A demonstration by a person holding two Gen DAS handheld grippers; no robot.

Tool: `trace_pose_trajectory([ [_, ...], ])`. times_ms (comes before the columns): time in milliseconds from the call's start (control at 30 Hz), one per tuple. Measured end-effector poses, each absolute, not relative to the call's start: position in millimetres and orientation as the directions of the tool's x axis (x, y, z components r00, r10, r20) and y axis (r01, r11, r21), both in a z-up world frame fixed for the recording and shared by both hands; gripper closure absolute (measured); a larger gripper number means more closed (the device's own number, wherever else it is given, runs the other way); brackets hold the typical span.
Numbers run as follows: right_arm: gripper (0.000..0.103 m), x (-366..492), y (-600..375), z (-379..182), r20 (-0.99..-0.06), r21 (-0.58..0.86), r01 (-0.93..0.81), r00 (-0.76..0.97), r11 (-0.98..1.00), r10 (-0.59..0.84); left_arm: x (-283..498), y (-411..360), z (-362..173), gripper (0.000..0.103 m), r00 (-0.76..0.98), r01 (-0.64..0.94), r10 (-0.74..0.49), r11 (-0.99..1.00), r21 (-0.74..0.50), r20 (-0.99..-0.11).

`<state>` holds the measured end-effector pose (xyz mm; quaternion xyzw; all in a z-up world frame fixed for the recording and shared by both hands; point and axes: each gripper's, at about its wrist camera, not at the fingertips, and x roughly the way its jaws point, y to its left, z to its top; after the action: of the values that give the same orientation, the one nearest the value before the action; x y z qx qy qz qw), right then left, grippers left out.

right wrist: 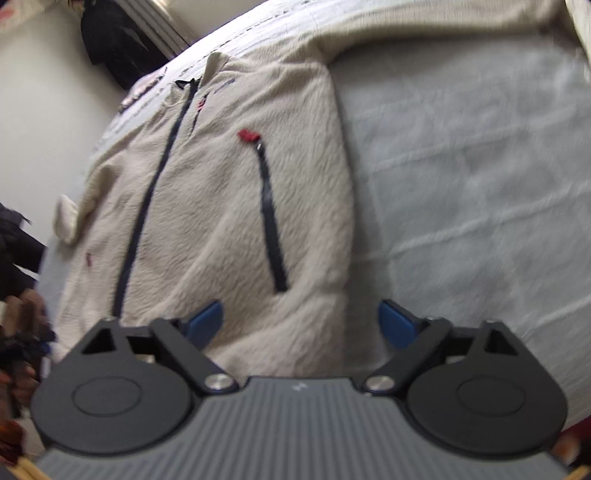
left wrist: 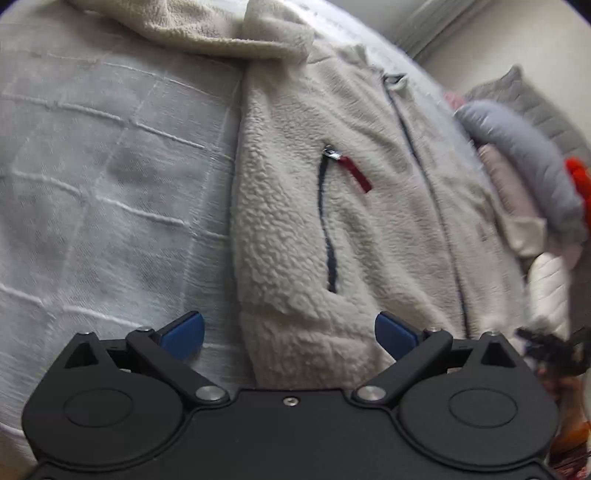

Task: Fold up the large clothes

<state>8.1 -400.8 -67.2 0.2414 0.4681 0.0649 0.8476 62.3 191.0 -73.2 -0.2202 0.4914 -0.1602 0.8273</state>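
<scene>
A cream fleece jacket [left wrist: 295,206] lies front up on a white bedspread [left wrist: 110,184], its dark centre zip closed. It has dark pocket zips with red pull tabs [left wrist: 358,173]. One sleeve [left wrist: 192,29] stretches across the far side. My left gripper [left wrist: 290,334] is open and empty, just above the jacket's hem at its left side edge. In the right wrist view the jacket [right wrist: 221,206] fills the middle. My right gripper [right wrist: 301,325] is open and empty over the hem at the jacket's right side edge. The other sleeve [right wrist: 406,26] runs off toward the top right.
A pile of other clothes, grey [left wrist: 524,155], pink and orange, lies to the right of the jacket in the left wrist view. A dark garment [right wrist: 110,40] hangs by the wall in the right wrist view. The bedspread [right wrist: 480,184] extends to the right.
</scene>
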Motion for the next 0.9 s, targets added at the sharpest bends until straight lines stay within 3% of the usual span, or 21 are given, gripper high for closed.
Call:
trace_pose_trajectory([
  [33,0.028,4,-398,-69,-0.75,0.472,0.115,0.574,0.874,0.329,57,188,-74,0.016,0.482,0.066,-0.491,0.846,-0.528,-0.726],
  [67,0.048,1,-394,-69,-0.742,0.462,0.104,0.59,0.881,0.32,53,185,-75,0.036,0.488,0.069,-0.502,0.838,-0.542,-0.714],
  [100,0.074,-1,-391,-69,-0.74,0.46,0.093,0.59,0.883,0.323,51,183,-76,0.059,0.484,0.066,-0.519,0.824,-0.563,-0.704],
  [133,0.076,-3,-390,-68,-0.739,0.464,0.101,0.592,0.88,0.322,49,182,-77,0.073,0.475,0.055,-0.539,0.808,-0.587,-0.696],
  [167,0.086,-5,-390,-66,-0.736,0.467,0.107,0.597,0.878,0.319,47,181,-74,0.079,0.477,0.044,-0.542,0.801,-0.598,-0.692],
  [267,0.089,-18,-395,-45,-0.709,0.456,0.105,0.643,0.884,0.289,31,178,-51,0.083,0.536,0.095,-0.52,0.82,-0.564,-0.665],
  [333,0.09,-26,-398,-36,-0.705,0.431,0.103,0.659,0.897,0.263,24,177,-44,0.083,0.548,0.118,-0.51,0.832,-0.542,-0.663],
  [400,0.09,-25,-396,-41,-0.747,0.37,0.116,0.628,0.922,0.221,31,169,-55,0.081,0.508,0.127,-0.462,0.875,-0.467,-0.727],
  [467,0.089,-18,-390,-56,-0.805,0.284,0.121,0.57,0.951,0.168,40,159,-73,0.075,0.451,0.142,-0.408,0.911,-0.388,-0.794],
  [533,0.086,-18,-385,-58,-0.807,0.256,0.111,0.572,0.96,0.149,44,163,-66,0.066,0.454,0.127,-0.409,0.909,-0.397,-0.792],
  [567,0.074,-17,-384,-55,-0.811,0.247,0.121,0.569,0.961,0.137,46,166,-57,0.056,0.467,0.116,-0.39,0.917,-0.382,-0.794],
  [600,0.05,-16,-385,-51,-0.815,0.23,0.128,0.567,0.965,0.119,48,170,-48,0.042,0.501,0.111,-0.361,0.928,-0.355,-0.787],
  [667,0.021,-14,-384,-43,-0.818,0.173,0.136,0.571,0.976,0.066,52,182,-31,0.022,0.577,0.102,-0.297,0.951,-0.293,-0.761],
  [733,0.021,-6,-382,-37,-0.813,0.127,0.128,0.582,0.984,0.029,72,199,-18,0.013,0.631,0.039,-0.2,0.973,-0.227,-0.749],
  [900,0.012,24,-378,-33,-0.811,0.105,0.141,0.585,0.984,0.003,148,253,-10,0.013,0.687,-0.179,-0.003,0.968,-0.174,-0.726],
])
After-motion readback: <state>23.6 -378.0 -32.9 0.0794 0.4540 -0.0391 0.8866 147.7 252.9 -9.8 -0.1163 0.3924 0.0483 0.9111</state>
